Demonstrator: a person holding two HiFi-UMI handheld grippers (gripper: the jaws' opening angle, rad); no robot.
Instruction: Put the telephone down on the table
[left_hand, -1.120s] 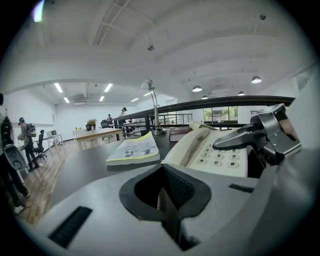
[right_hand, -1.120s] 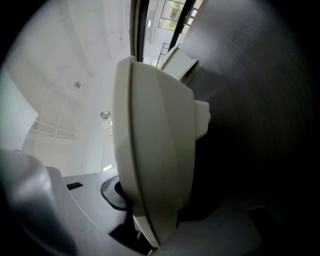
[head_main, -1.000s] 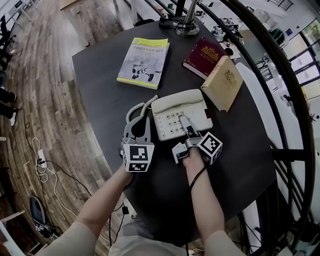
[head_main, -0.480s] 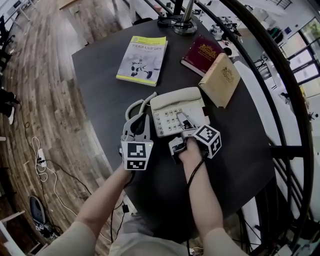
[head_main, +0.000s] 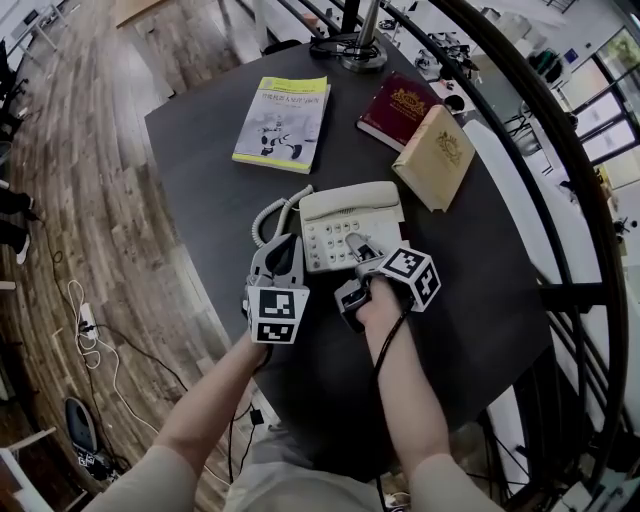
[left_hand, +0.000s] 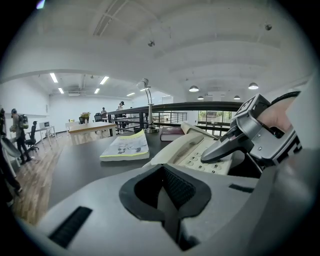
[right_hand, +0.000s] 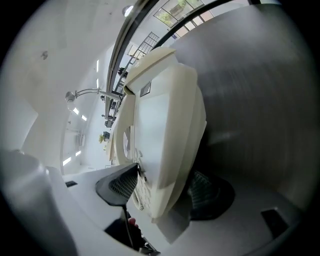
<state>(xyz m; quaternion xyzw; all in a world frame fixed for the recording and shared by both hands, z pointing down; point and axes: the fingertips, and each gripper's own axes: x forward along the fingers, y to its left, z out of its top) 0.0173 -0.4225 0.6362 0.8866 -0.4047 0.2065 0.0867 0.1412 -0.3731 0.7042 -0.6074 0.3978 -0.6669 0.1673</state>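
1. Left tool (head_main: 283, 244): jaws pressed together, nothing between them; just left of the telephone, near the coiled cord (head_main: 268, 218).
2. Right tool (head_main: 357, 254): jaws opening, spread wide; the telephone's near edge stood between them, upper jaw over the keypad.
3. Telephone (head_main: 345, 214): cream, handset in its cradle; lay on the dark round surface (head_main: 200, 160), about mid-way across.
4. Tan book (head_main: 435, 157): just beyond the telephone, right.
5. Red book (head_main: 398, 108): just beside the tan book.
6. Yellow booklet (head_main: 283, 122): flat, far left.
7. Lamp base (head_main: 352, 52): at the far rim.
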